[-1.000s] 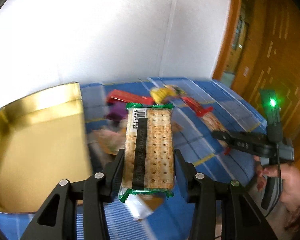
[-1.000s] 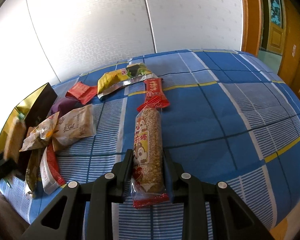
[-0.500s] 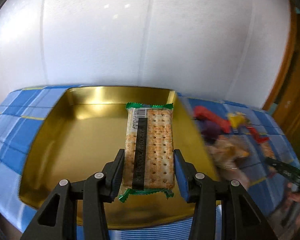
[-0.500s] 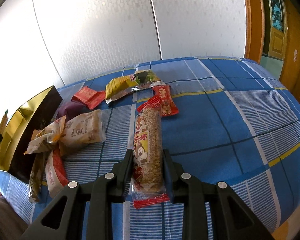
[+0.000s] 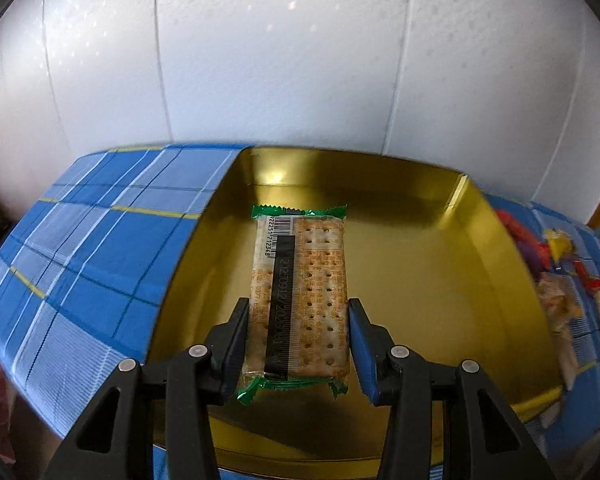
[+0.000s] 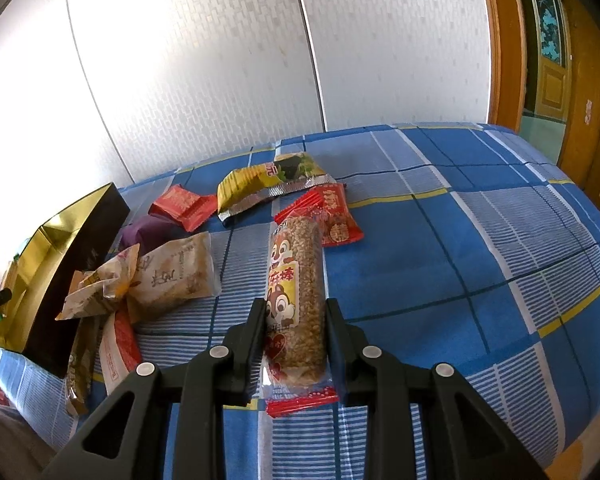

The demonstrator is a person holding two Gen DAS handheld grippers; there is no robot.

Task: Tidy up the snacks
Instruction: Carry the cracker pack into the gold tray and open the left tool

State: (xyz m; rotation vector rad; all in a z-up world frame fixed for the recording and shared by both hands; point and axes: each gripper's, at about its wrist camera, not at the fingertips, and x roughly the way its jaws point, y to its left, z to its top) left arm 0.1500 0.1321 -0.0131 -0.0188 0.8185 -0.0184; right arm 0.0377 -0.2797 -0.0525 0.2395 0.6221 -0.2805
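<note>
Two snacks are in our grip at this moment, one in each hand. Our left gripper is clamped on a cracker packet by its long edges, near the end closest to us, and the packet juts forward above the floor of the gold tin, which sits on the blue plaid cloth; we cannot tell whether its far end touches the tin. We judge this packet light and flat, stiff only because of the crackers inside, and those are brittle, so a hard squeeze or a drop on one corner could snap them. The film wrapper looks slick, so holding across the width at the edges, as we do now, seems the safest grasp. Our right gripper is closed on a sesame bar in clear wrap with red crimped ends, the pads pressing its sides toward the near end, over the cloth to the right of the snack pile. We take it for a firm, light, crumbly roll; the crimped ends are floppy, so the body is the place to hold. Beside it lie a beige pastry bag, a yellow pouch and small red packets, all soft and crinkly, best pinched at the middle.
</note>
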